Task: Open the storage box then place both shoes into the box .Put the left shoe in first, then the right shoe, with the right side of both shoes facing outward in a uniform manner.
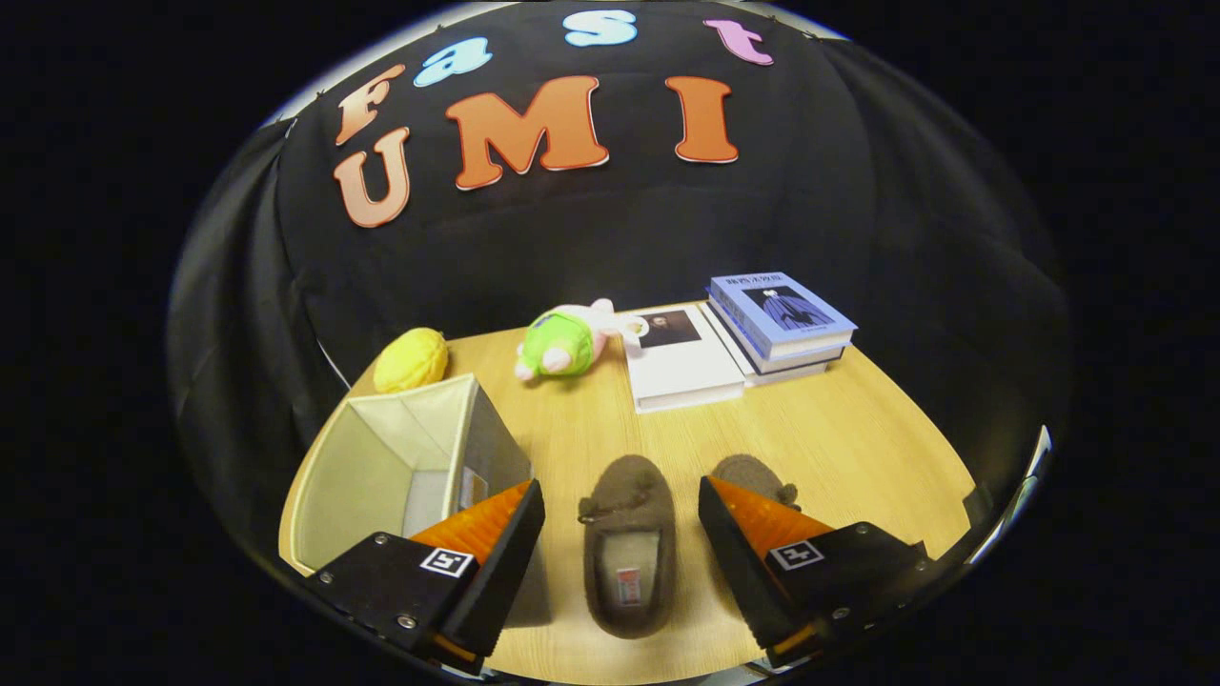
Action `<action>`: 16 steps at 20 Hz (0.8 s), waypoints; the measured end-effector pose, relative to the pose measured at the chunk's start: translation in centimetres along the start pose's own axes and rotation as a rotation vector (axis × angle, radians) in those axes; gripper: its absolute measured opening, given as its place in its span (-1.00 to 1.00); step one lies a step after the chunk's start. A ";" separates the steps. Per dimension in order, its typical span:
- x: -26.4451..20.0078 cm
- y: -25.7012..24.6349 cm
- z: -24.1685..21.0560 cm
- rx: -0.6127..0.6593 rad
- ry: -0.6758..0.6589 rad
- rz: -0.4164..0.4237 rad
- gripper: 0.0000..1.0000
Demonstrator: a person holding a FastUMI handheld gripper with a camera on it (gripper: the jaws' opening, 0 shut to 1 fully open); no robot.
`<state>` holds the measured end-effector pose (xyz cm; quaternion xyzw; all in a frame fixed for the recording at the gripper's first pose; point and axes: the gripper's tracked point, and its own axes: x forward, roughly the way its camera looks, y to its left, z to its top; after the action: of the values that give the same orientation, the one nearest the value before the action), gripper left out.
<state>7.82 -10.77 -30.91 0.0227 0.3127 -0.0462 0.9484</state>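
gripper [621, 500] spread wide above the light wooden table [858, 448], its two fingers well apart and holding nothing. between them lies a brown fuzzy slipper with a pale lining [628, 548], toe pointing away toward the back of the table, touching neither finger. a second brown fuzzy slipper [753, 474] sits just beside it, mostly hidden behind the right finger, only its toe showing. the cream fabric storage box [400, 457] stands open on the left, partly behind the left finger, with nothing in the part of its inside that can be seen. beyond the box rests a yellow rounded soft toy [411, 359], and near it a green and pink plush toy [564, 343] lies on its side. further right, a white book [679, 367] lies flat, next to a stack of books topped by a blue one [782, 319].
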 end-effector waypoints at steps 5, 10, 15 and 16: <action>1.9 -1.2 -4.2 -0.014 0.053 -0.022 0.80; 3.5 -2.0 -7.0 -0.016 0.101 -0.031 0.47; 5.4 -3.2 -8.9 0.027 0.147 -0.050 0.09; 5.7 -3.3 -9.4 0.040 0.159 -0.049 0.00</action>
<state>6.47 -13.78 -41.90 0.0376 0.3866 -0.0737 0.9185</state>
